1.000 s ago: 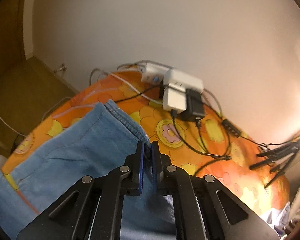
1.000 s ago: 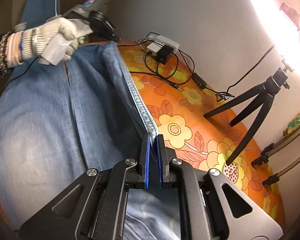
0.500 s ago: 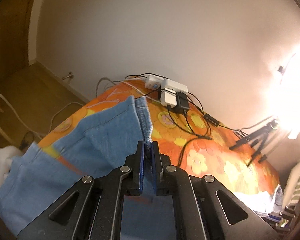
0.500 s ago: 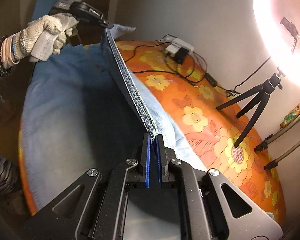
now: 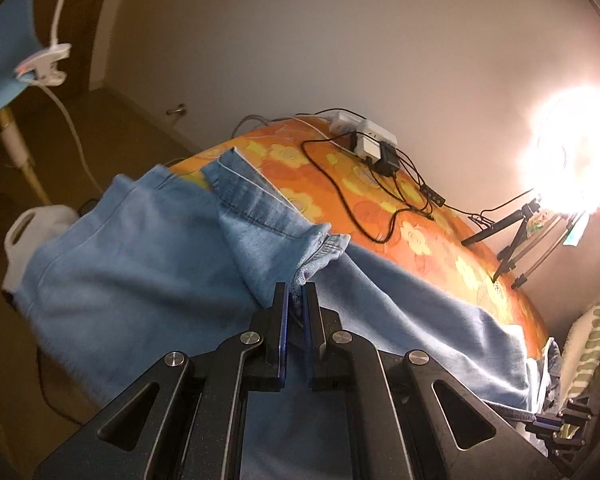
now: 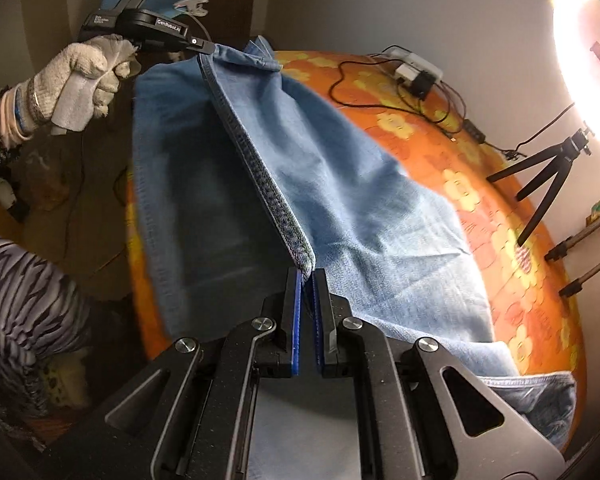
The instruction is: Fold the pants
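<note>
One table (image 6: 540, 320) under an orange flowered cloth carries one pair of blue jeans (image 6: 340, 184), spread across it and hanging over its near edge; a stitched edge of the denim runs taut in the air between two grippers. The right gripper (image 6: 307, 280) has its jaws clamped on the near end of that edge; the left gripper (image 5: 295, 300) is clamped on the far end — one gloved hand (image 6: 80, 80) grips its handle. By the wall stand one ring light (image 6: 584, 60) and one small black tripod (image 6: 548, 176); one white power strip (image 5: 364, 136) with its black cables lies on the cloth.
</note>
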The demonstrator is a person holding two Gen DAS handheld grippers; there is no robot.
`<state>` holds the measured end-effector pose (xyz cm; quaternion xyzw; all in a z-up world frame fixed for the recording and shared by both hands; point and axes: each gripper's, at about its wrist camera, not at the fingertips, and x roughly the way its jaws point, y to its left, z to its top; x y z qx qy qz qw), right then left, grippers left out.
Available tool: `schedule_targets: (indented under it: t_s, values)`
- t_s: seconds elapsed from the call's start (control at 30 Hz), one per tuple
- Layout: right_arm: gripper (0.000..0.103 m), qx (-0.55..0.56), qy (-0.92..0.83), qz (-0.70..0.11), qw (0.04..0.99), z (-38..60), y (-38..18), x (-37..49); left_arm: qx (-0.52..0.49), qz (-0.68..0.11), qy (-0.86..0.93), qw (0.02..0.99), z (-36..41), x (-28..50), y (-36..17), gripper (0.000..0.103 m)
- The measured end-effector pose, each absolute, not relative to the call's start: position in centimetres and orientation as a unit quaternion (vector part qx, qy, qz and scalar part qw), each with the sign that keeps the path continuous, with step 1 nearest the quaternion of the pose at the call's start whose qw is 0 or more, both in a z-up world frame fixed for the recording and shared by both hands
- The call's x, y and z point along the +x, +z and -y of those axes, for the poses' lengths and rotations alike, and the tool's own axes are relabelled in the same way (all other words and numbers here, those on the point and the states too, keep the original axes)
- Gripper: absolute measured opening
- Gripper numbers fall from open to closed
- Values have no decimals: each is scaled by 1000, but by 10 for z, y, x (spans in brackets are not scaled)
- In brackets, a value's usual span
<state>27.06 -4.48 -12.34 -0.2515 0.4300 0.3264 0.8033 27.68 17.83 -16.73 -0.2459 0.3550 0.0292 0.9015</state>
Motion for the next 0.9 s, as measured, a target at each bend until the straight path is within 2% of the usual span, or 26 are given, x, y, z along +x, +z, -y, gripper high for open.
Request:
schedule_targets:
  t_s: [0.4, 0.67, 0.77, 0.8, 0.83, 0.9]
  values:
    - [6, -288, 341, -446, 776, 7, -151, 213, -237, -374, 51, 895, -182, 227, -180, 5]
    - [8, -260, 330, -467, 778, 10, -153, 215, -165, -361, 54, 916, -170, 218, -160, 9]
    - [14, -240, 332, -472, 781, 12, -150, 215, -146, -353, 52, 923, -165, 220, -148, 33]
    - [15, -234, 333, -474, 781, 13, -148, 216, -141, -355, 47, 923, -163, 223, -147, 47]
    - [16, -231, 334, -473, 782, 14, -146, 215, -131, -361, 39, 923, -159, 228, -146, 53]
    - [20, -224, 342, -470, 782, 16, -138, 217, -108, -365, 37, 924, -151, 235, -146, 53]
